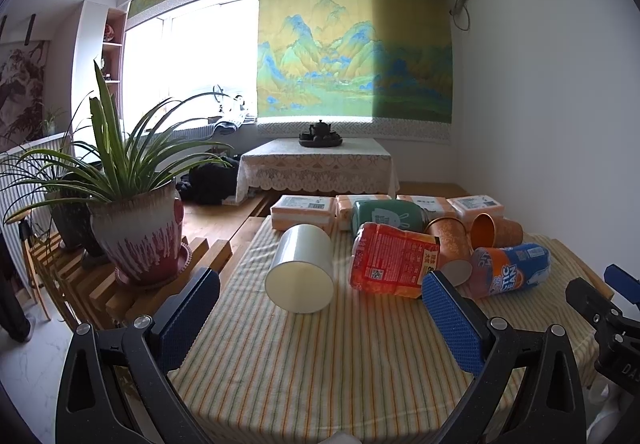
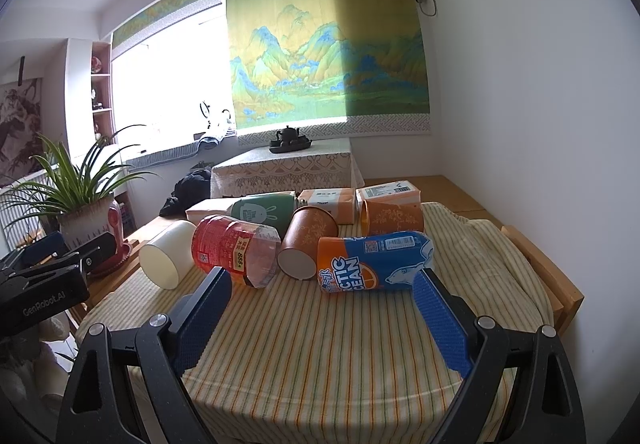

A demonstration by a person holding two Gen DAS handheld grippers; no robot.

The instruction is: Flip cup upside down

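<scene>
Several cups lie on their sides on a striped tablecloth (image 1: 304, 364). A white cup (image 1: 301, 274) (image 2: 168, 259) lies at the left, its base toward me. To its right lie a red printed cup (image 1: 394, 259) (image 2: 234, 250), a green rabbit cup (image 1: 386, 215) (image 2: 262, 213), a brown cup (image 1: 450, 246) (image 2: 306, 244), an orange cup (image 1: 496, 231) (image 2: 392, 218) and a blue-orange Arctic Ocean cup (image 1: 508, 270) (image 2: 374, 262). My left gripper (image 1: 320, 298) is open, in front of the white and red cups. My right gripper (image 2: 322, 294) is open, in front of the Arctic Ocean cup. Both are empty.
Several tissue packs (image 1: 303, 211) (image 2: 330, 202) line the table's far edge. A potted plant (image 1: 138, 232) (image 2: 86, 220) stands on a wooden rack at the left. The white wall is close on the right. A low table with a teapot (image 1: 320, 130) stands behind.
</scene>
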